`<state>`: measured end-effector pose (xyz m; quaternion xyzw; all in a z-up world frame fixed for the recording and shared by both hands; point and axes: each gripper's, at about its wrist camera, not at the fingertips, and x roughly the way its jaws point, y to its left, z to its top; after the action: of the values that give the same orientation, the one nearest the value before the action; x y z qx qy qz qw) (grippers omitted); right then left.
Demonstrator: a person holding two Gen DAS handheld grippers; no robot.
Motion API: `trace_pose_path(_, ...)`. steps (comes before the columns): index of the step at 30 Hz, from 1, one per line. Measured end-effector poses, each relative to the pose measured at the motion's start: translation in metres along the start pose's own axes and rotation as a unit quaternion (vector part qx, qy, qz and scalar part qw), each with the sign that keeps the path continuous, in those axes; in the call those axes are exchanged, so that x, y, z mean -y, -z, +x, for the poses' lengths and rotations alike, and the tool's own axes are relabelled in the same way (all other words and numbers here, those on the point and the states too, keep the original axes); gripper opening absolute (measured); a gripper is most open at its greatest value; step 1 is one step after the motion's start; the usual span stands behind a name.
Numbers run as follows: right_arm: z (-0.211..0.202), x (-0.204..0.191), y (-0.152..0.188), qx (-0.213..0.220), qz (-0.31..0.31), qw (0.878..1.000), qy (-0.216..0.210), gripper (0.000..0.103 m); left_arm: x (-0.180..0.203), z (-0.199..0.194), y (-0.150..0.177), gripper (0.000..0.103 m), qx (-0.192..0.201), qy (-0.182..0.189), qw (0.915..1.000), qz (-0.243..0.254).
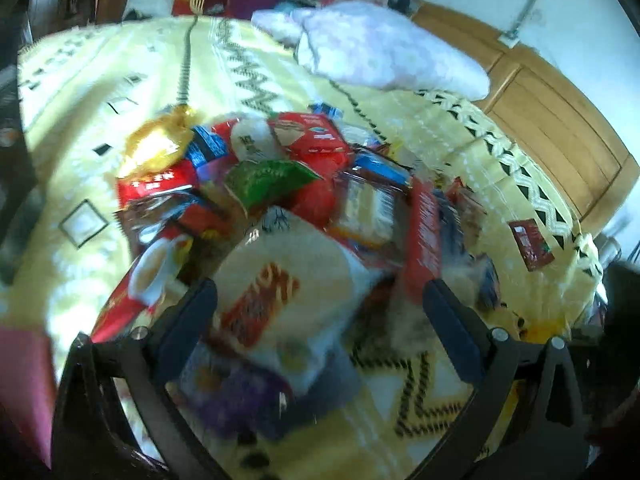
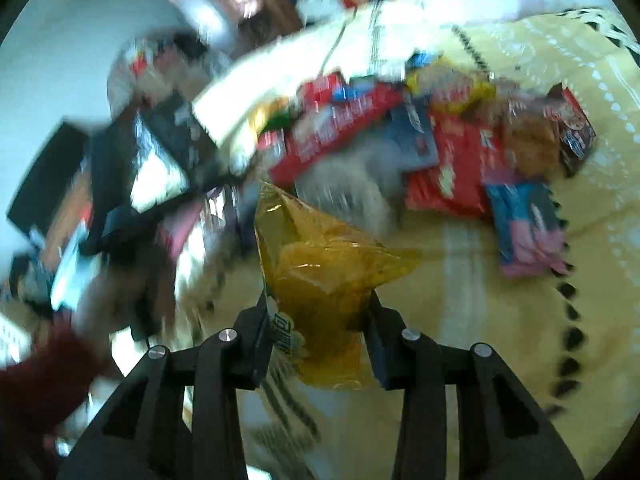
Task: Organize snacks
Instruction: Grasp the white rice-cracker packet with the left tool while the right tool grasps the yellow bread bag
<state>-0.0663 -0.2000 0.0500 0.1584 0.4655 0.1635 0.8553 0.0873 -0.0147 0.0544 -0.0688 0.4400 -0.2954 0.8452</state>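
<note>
A heap of snack packets (image 1: 280,176) lies on a yellow patterned bedspread (image 1: 120,80). My left gripper (image 1: 320,300) is open, its fingers wide apart over the near end of the heap, with a pale yellow packet (image 1: 288,280) between them, not gripped. My right gripper (image 2: 318,320) is shut on a yellow translucent bag (image 2: 320,264) and holds it above the bedspread (image 2: 500,340). The heap also shows in the right wrist view (image 2: 420,140), red and blue packets behind the bag. Both views are blurred.
A white pillow (image 1: 380,52) lies at the far side by a wooden headboard (image 1: 552,120). One small red packet (image 1: 532,244) lies apart at the right. Dark clutter (image 2: 120,180) sits past the bed's left edge in the right wrist view.
</note>
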Motion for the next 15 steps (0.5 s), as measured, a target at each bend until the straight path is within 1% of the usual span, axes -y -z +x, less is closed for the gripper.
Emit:
trace_pose_path(2,0.004,0.005,0.001,-0.038,-0.014,0.999,0.015,0.043,-0.003,0.012,-0.005,0.103,-0.016,-0.001,0.9999,0.006)
trace_pose_path(4,0.013,0.01,0.0,-0.062,-0.017,0.998,0.016,0.043,-0.001,0.012,0.0,0.103,-0.02,-0.014,0.9993,0.028)
trace_pose_path(5,0.02,0.011,0.001,-0.068,-0.017,0.997,0.015,0.043,-0.001,0.015,0.001,0.103,-0.028,-0.015,0.999,0.033)
trace_pose_path(6,0.025,0.012,0.0,-0.069,-0.017,0.997,0.015,0.043,0.0,0.014,0.001,0.101,-0.029,-0.018,0.9988,0.035)
trace_pose_path(7,0.031,0.013,-0.002,-0.067,-0.015,0.998,0.014,0.043,0.001,0.013,0.002,0.096,-0.026,-0.02,0.9988,0.037)
trace_pose_path(8,0.034,0.017,-0.002,-0.063,-0.012,0.998,0.014,0.044,0.003,0.009,0.005,0.085,-0.025,-0.019,0.9987,0.04)
trace_pose_path(10,0.043,0.02,-0.003,-0.058,0.006,0.998,0.014,0.045,0.01,0.003,0.01,0.078,-0.024,-0.028,0.9983,0.045)
trace_pose_path(11,0.047,0.019,-0.004,-0.055,0.011,0.998,0.013,0.046,0.014,-0.002,0.015,0.077,-0.023,-0.032,0.9984,0.04)
trace_pose_path(13,0.049,0.02,-0.002,-0.046,0.022,0.999,0.011,0.048,0.022,-0.013,0.025,0.077,-0.021,-0.021,0.9987,0.042)
trace_pose_path(15,0.05,0.019,0.002,-0.037,0.025,0.999,0.012,0.048,0.027,-0.015,0.026,0.077,-0.015,-0.021,0.9988,0.041)
